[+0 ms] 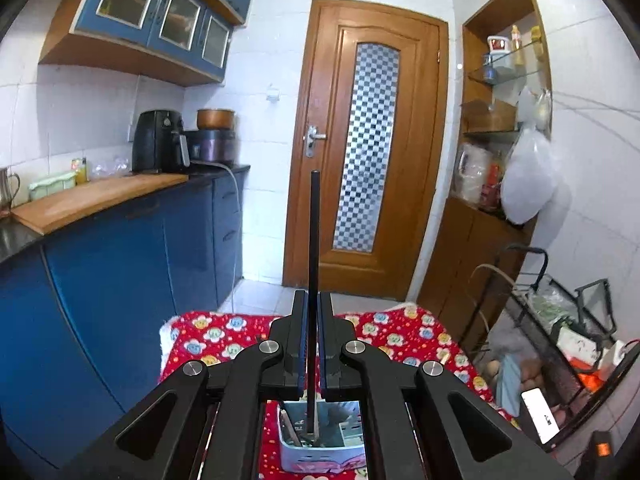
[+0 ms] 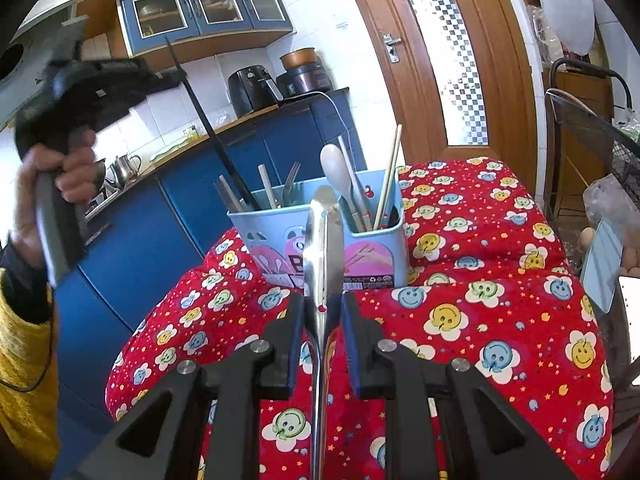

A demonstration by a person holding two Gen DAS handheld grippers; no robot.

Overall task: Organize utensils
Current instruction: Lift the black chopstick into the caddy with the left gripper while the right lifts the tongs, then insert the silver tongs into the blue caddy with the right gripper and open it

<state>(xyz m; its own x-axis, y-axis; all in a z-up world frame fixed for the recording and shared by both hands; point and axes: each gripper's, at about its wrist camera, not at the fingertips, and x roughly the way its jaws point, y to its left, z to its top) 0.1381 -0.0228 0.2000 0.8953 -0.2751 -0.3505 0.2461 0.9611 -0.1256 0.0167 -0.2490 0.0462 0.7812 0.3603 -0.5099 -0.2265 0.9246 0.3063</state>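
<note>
Left tongs (image 1: 313,312) clamp black chopstick (image 1: 313,240), long axis 12–6 o'clock, lower tip in holder (image 1: 296,452) below. Right tongs (image 2: 322,308) grip steel spoon (image 2: 322,248); holder's (image 2: 276,236) right compartment lies at 12 o'clock, nearer right hand.

It was a home kitchen; blue wall cabinets (image 1: 160,12) hung at ten o'clock; a black air fryer (image 1: 158,142) stood on the surface (image 1: 100,196); a wooden door (image 1: 368,140) at twelve.
</note>
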